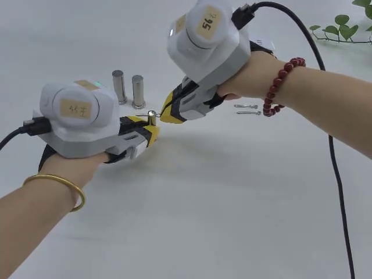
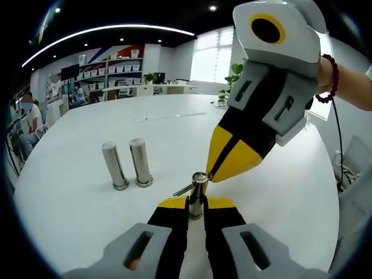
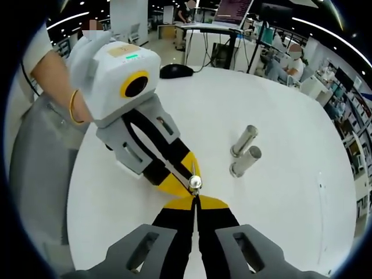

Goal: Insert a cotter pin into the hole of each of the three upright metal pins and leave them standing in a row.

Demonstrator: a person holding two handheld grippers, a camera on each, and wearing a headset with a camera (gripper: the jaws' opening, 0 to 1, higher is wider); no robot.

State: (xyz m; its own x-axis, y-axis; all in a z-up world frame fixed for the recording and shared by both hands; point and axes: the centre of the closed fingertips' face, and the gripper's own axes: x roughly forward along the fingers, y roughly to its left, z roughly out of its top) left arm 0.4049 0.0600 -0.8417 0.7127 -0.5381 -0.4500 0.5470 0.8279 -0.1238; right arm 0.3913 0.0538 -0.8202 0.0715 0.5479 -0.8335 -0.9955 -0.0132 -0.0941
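Note:
My left gripper (image 1: 150, 125) (image 2: 196, 204) is shut on an upright metal pin (image 1: 151, 118) (image 2: 197, 195) (image 3: 195, 183), held low on the white table. A thin cotter pin (image 1: 145, 114) (image 2: 183, 189) passes through the hole near this pin's top, its tip poking out on the far side. My right gripper (image 1: 164, 115) (image 3: 196, 201) comes in from above right, shut on the cotter pin's head, its yellow tips (image 2: 214, 172) touching the pin's top. Two more metal pins (image 1: 119, 86) (image 1: 138, 91) (image 2: 114, 165) (image 2: 140, 162) stand side by side behind.
Two loose cotter pins (image 1: 246, 106) (image 1: 249, 113) lie on the table under the right wrist. A black cable (image 1: 337, 174) trails down the right side. A plant sprig (image 1: 343, 29) sits at the far right edge. A seated person (image 2: 23, 122) is beyond the table.

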